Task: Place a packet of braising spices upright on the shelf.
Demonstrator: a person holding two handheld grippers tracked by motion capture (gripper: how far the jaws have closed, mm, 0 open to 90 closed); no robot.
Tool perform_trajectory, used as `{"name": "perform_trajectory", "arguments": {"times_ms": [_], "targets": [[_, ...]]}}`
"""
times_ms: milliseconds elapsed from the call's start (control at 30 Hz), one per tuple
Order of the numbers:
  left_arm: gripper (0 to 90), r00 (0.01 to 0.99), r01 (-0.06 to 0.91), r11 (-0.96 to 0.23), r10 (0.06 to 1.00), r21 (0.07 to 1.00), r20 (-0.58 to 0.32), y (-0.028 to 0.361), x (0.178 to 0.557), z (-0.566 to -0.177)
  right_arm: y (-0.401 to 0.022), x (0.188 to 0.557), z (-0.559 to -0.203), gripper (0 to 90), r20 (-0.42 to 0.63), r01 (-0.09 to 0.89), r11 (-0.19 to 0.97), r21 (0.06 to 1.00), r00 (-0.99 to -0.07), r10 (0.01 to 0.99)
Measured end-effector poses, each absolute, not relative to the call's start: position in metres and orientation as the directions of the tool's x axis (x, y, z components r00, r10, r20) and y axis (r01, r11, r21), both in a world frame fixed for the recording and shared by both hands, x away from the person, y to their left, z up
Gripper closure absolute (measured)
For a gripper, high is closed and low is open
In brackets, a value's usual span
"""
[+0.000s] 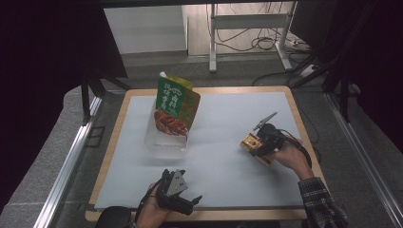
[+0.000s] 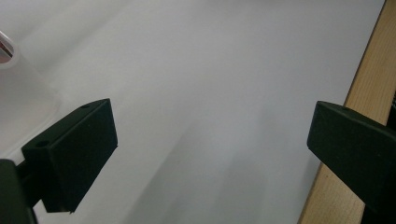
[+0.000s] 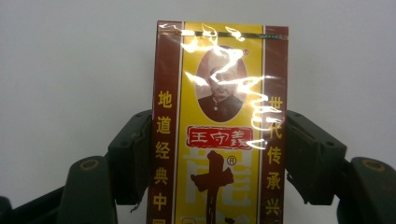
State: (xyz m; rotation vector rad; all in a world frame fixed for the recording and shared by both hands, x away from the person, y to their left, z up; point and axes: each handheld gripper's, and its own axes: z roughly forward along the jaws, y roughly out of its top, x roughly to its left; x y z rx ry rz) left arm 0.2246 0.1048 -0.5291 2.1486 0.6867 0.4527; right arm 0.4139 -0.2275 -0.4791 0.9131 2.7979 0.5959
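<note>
A small yellow and brown box point(image 1: 248, 141) with red and yellow printing is lifted over the right part of the white mat point(image 1: 223, 118). My right gripper point(image 1: 255, 146) is shut on it. In the right gripper view the box point(image 3: 217, 93) stands upright between the jaws, and both pads point(image 3: 133, 154) press on its long sides. My left gripper point(image 1: 192, 204) rests near the table's front edge, open, with nothing between its fingers point(image 2: 79, 144). A green pouch point(image 1: 175, 105) stands in a clear plastic container point(image 1: 164, 142) at the mat's back left.
The mat lies on a wooden table whose rim point(image 1: 297, 109) shows all round, and also at the right of the left gripper view point(image 2: 345, 186). A corner of the clear container point(image 2: 18, 88) sits to the left of the left jaws. Cables and desk legs lie beyond the table.
</note>
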Motion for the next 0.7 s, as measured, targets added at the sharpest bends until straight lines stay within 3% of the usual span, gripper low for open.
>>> {"name": "perform_trajectory", "arguments": {"times_ms": [200,267,467,600,700], "targets": [[1.2,0.787,0.317,-0.518,0.611,0.794,0.085,0.105,0.225,-0.529,-0.22,0.413,-0.491,30.2,-0.036,0.512,0.785,0.349,-0.829,0.557],[1.2,0.788,0.317,-0.519,0.61,0.794,0.084,0.105,0.225,-0.529,-0.221,0.415,-0.49,24.4,-0.031,0.519,0.777,0.356,-0.824,0.565],[1.2,0.788,0.317,-0.52,0.61,0.793,0.085,0.105,0.225,-0.529,-0.209,0.422,-0.489,20.8,-0.011,0.535,0.792,0.294,-0.827,0.562],[1.2,0.789,0.317,-0.521,0.609,0.792,0.085,0.104,0.225,-0.529,-0.197,0.428,-0.496,22.4,-0.036,0.532,0.819,0.215,-0.834,0.551],[1.2,0.79,0.317,-0.523,0.607,0.792,0.085,0.104,0.225,-0.53,-0.194,0.432,-0.495,30.9,-0.042,0.551,0.812,0.195,-0.822,0.568]]}}
